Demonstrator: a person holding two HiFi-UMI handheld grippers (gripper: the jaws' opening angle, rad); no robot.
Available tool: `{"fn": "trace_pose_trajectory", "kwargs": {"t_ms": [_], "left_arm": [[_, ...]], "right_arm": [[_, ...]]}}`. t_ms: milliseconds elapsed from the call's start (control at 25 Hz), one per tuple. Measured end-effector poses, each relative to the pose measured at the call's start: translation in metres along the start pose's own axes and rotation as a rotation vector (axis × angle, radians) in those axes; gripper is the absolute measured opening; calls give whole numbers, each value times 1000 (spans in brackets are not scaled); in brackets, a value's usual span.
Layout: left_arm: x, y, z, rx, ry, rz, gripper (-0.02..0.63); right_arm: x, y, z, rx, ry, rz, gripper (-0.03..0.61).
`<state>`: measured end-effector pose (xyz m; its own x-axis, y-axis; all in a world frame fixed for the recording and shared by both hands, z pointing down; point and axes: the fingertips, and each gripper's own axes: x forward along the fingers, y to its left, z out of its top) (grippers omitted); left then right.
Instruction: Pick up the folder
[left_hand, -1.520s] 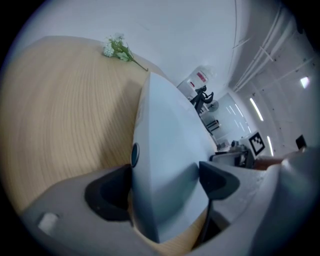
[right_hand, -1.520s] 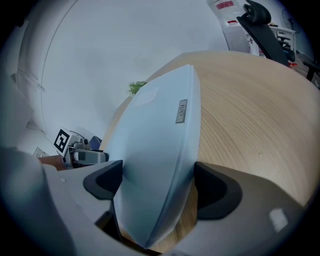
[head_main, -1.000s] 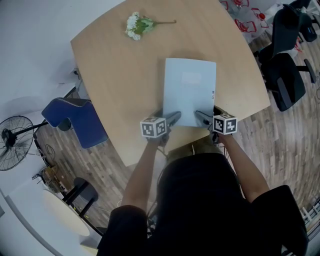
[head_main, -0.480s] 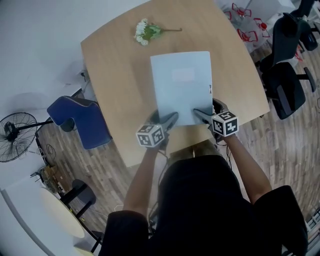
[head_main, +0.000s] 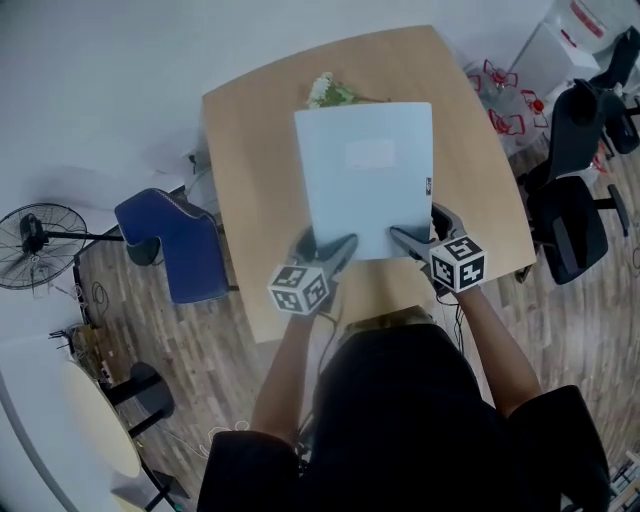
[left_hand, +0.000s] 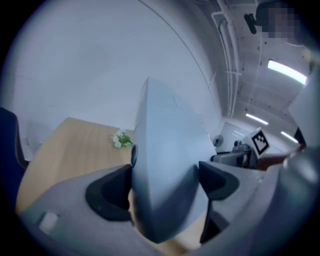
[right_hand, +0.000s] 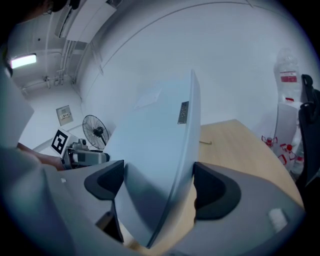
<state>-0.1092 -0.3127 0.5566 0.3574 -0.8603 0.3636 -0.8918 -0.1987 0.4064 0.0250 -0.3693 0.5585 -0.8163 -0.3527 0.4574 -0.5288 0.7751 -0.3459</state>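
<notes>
A pale blue folder (head_main: 366, 172) hangs tilted above the wooden table (head_main: 245, 190), lifted off it. My left gripper (head_main: 335, 250) is shut on its near left corner, and my right gripper (head_main: 405, 240) is shut on its near right corner. In the left gripper view the folder (left_hand: 165, 165) fills the gap between the jaws of the left gripper (left_hand: 165, 185). In the right gripper view the folder (right_hand: 155, 150) stands edge-on between the jaws of the right gripper (right_hand: 157, 185), a small metal tag on its spine. The folder hides part of the table behind it.
A small bunch of white flowers (head_main: 328, 91) lies at the table's far edge, partly behind the folder. A blue chair (head_main: 170, 235) stands left of the table, a black office chair (head_main: 565, 225) to the right, a floor fan (head_main: 35, 245) at far left.
The folder has risen off the table and tilted up toward me, both grippers still clamped on its near corners. It now covers part of the flowers.
</notes>
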Motion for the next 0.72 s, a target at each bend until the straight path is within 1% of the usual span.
{"fn": "trace_pose_trajectory", "kwargs": {"t_ms": [160, 320, 560, 720], "left_arm": [[-25, -5, 38, 14, -82, 33, 426], [-49, -12, 69, 17, -138, 59, 426], [-79, -20, 109, 41, -216, 84, 427], [-89, -25, 126, 70, -251, 99, 427]], "right_arm": [[-6, 23, 44, -80, -55, 38, 440], [-15, 47, 80, -151, -103, 66, 442], [-24, 76, 124, -225, -158, 99, 442], [-31, 87, 142, -263, -190, 98, 442]]}}
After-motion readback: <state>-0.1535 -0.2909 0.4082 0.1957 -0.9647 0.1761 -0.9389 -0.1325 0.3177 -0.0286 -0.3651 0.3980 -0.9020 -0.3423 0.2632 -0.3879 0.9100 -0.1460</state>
